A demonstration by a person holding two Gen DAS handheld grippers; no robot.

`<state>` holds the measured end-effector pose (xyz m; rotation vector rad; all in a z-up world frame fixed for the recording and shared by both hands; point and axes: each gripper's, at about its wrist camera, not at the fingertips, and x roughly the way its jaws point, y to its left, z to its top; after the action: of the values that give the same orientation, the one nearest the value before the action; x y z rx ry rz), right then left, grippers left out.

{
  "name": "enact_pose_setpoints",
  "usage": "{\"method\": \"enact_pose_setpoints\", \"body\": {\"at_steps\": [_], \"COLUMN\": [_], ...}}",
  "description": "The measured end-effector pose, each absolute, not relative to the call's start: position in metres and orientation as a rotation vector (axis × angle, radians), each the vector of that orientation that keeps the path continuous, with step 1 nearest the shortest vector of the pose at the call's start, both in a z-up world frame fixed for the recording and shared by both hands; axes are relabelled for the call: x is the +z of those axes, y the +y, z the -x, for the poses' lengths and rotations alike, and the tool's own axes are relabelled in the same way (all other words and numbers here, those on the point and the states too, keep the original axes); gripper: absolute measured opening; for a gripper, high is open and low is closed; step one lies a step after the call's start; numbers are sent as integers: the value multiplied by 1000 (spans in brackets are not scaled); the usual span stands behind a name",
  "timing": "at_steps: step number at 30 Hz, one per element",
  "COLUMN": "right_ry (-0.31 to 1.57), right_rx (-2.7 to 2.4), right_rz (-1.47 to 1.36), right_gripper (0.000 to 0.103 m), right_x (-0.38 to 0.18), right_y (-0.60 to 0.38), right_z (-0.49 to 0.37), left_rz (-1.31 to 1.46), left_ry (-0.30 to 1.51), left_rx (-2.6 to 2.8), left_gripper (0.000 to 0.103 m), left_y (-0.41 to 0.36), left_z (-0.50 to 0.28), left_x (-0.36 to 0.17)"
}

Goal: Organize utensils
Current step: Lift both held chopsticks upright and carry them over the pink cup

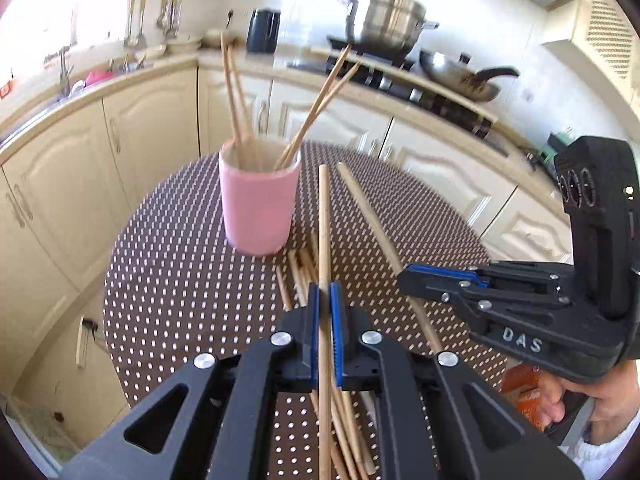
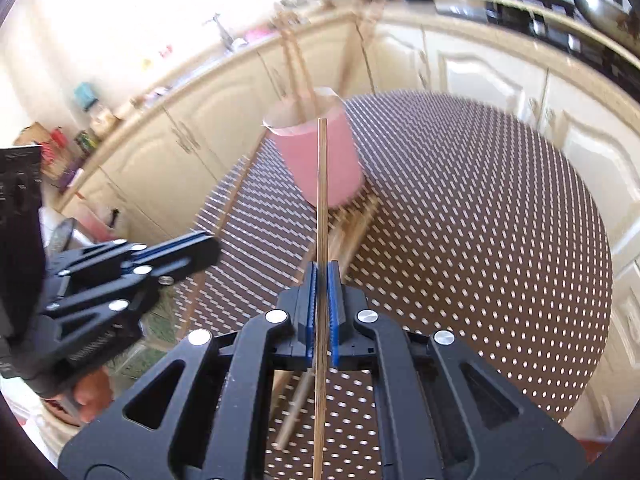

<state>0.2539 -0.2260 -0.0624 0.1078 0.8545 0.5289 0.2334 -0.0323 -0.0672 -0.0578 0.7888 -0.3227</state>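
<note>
Pink cup: upright on my dotted bench, ahead of both sets of fingers; four chopsticks lean inside it.
Left gripper: I have its fingers clamped on one chopstick pointing toward the cup.
Right gripper: fingers pinched shut on a second chopstick.
Loose chopsticks: heaped on the bench just beyond and beneath my left fingers.
Lettering: "DAS", on the right gripper's body.

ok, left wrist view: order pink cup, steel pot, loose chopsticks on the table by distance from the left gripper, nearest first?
1. Loose chopsticks: on the table, just ahead of the left gripper.
2. Pink cup: mid-table, ahead and slightly left.
3. Steel pot: on the stove, far back, right.
</note>
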Motion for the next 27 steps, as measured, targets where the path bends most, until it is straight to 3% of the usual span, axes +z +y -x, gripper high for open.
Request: {"method": "enact_pose_setpoints", "body": {"at_steps": [6, 27], "right_ry": [701, 336], "right_rx": [578, 637], "right_rz": [-138, -199], "right_gripper": [6, 6], "right_x": [-21, 15], "right_y": [-211, -196], "right_z": [-237, -255], "left_rz": [100, 165], "left_ry": [693, 327], "left_rx": [-321, -320], "left_gripper": [6, 6], "left_y": [-30, -6], "left_z": [-226, -241], "left_x": [-41, 9]}}
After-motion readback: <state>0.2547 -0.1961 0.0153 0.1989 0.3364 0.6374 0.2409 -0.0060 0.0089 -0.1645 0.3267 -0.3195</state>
